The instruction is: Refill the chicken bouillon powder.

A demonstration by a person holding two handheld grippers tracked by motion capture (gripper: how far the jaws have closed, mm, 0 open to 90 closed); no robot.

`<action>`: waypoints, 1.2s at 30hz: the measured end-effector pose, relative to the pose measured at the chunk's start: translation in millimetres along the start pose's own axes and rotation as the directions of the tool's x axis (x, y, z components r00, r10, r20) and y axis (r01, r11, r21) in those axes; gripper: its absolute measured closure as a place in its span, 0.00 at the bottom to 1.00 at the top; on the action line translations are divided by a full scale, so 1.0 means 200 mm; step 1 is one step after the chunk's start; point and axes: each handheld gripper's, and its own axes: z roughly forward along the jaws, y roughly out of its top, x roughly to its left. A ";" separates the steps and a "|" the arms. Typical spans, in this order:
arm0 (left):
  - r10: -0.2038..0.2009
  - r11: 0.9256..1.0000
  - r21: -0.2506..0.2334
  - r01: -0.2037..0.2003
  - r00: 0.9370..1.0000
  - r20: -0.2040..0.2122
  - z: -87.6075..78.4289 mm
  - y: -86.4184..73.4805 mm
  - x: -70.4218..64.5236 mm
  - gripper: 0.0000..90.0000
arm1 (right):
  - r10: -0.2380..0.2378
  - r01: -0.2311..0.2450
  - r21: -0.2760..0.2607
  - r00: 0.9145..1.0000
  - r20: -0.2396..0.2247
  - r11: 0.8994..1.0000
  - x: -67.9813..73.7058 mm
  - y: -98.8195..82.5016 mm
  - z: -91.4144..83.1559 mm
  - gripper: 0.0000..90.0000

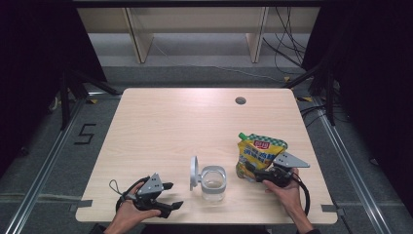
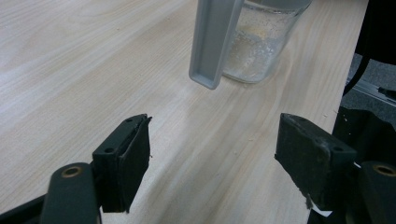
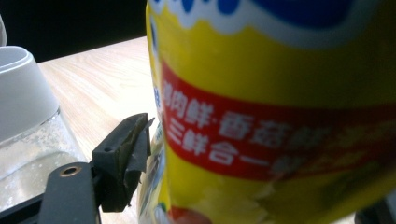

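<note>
Your left gripper [image 1: 168, 195]: it sits at the near edge of the table [image 1: 160, 117], held in your left hand [image 1: 129, 212]; its jaws stand wide apart with nothing between them, and in the left gripper view only bare wood lies between the two black pads [image 2: 128, 161].
Your right gripper [image 1: 255, 174]: in your right hand [image 1: 285, 187] at the near right of the table, its jaws sit around the lower part of the pouch. In the right gripper view one black pad [image 3: 126, 158] stands just at the pouch's edge; the other is hidden behind the pouch, so you cannot tell whether the pads press on it.
Pouch [image 1: 259, 153]: yellow, with a green cap at its top corner, a red band and white lettering. It stands upright on the table, just beyond your right gripper and to the right of the jar.
Jar [image 1: 213, 183]: a clear glass jar between your two grippers, standing upright near the front edge. Its grey hinged lid [image 1: 194, 171] is flipped open and stands up on the jar's left side. Pale grains cling inside the glass [image 2: 254, 46].
Table, far part: a bare wooden top with a small round hole [image 1: 240, 101] near the back edge.
Beyond the table: a grey floor, light wooden shelf legs [image 1: 139, 39] and dark cables [image 1: 287, 53] at the right.
</note>
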 end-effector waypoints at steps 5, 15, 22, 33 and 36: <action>0.002 1.000 0.004 -0.002 1.000 -0.014 -0.01 0.00 0.00 0.29 | 0.030 -0.029 -0.007 0.999 0.026 1.000 0.01 0.00 0.01 0.30; 0.012 1.000 0.002 -0.012 1.000 -0.012 0.00 0.00 -0.01 0.29 | 0.057 -0.056 -0.035 0.998 0.028 0.998 0.00 0.00 0.03 0.28; 0.006 1.000 -0.003 -0.006 1.000 -0.016 0.00 0.00 -0.01 0.30 | 0.049 -0.049 -0.029 0.999 0.000 0.998 -0.01 0.00 0.05 0.32; 0.014 1.000 -0.004 -0.014 1.000 -0.011 -0.01 0.00 -0.01 0.30 | 0.076 -0.076 -0.010 0.997 0.027 0.997 0.03 0.04 0.05 0.46; 0.005 1.000 -0.022 -0.005 1.000 -0.017 -0.01 0.00 -0.01 0.30 | 0.086 -0.086 -0.001 0.995 0.051 0.996 0.05 0.05 0.04 0.47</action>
